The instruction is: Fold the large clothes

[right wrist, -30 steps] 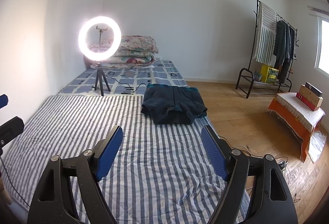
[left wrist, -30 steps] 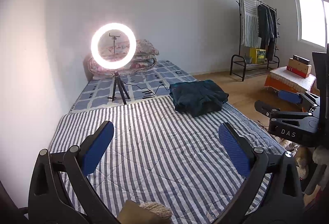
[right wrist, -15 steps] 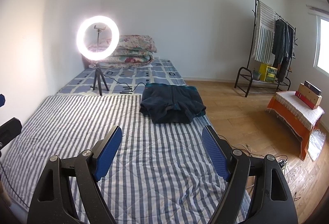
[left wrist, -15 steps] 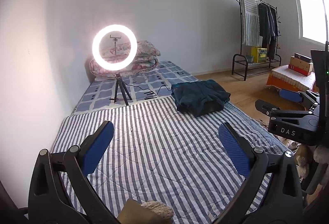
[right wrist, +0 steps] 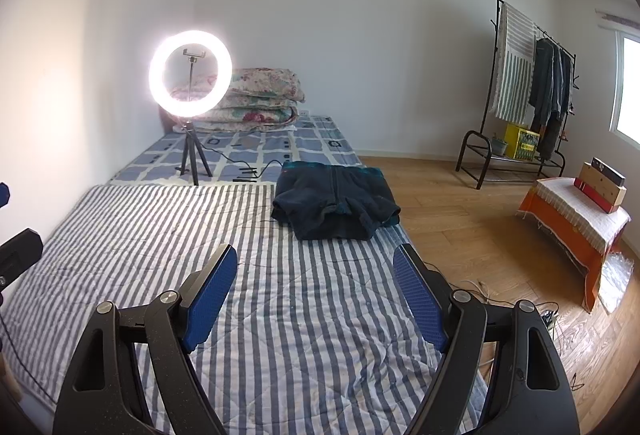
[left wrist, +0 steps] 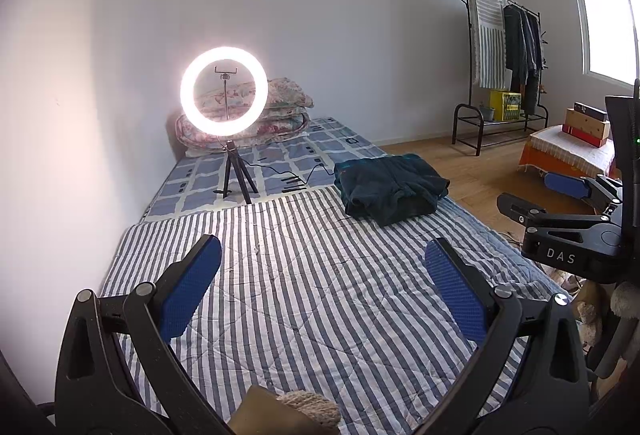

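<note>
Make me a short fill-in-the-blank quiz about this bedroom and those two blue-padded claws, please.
1. The folded dark teal garment lies on the blue-and-white ____ quilt.
2. Both the left claw and the right claw are ____, gripping nothing.
3. The glowing ring light stands on a small black ____.
4. The black clothes rack stands on the ____ floor.

Missing words: striped; open; tripod; wooden

Striped quilt (right wrist: 304,315): soft stitched cloth, matt. Dark garment (right wrist: 336,203): thick fleecy cloth. Floor (right wrist: 480,227): glossy wood. Gripper pads (right wrist: 208,299): blue, rough-textured. Clothes rack (right wrist: 492,83): black metal.
</note>
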`<action>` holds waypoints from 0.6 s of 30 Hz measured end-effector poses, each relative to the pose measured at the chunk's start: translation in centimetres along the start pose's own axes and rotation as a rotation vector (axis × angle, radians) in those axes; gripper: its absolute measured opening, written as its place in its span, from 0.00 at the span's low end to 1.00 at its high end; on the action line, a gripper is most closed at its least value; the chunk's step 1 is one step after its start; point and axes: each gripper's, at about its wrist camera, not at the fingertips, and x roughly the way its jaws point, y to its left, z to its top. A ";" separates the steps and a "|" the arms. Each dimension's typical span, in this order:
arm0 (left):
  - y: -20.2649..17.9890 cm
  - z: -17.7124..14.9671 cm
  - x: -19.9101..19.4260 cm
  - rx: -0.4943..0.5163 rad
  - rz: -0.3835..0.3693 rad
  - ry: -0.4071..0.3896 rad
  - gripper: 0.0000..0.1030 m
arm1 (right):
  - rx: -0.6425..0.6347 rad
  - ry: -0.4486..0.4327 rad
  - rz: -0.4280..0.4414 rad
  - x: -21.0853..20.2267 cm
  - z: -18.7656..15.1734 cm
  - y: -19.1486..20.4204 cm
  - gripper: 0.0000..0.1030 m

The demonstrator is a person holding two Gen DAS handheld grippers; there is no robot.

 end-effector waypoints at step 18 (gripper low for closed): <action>0.0 -0.1 0.0 0.001 0.004 0.000 1.00 | 0.002 0.001 0.002 0.1 0.0 -0.3 0.78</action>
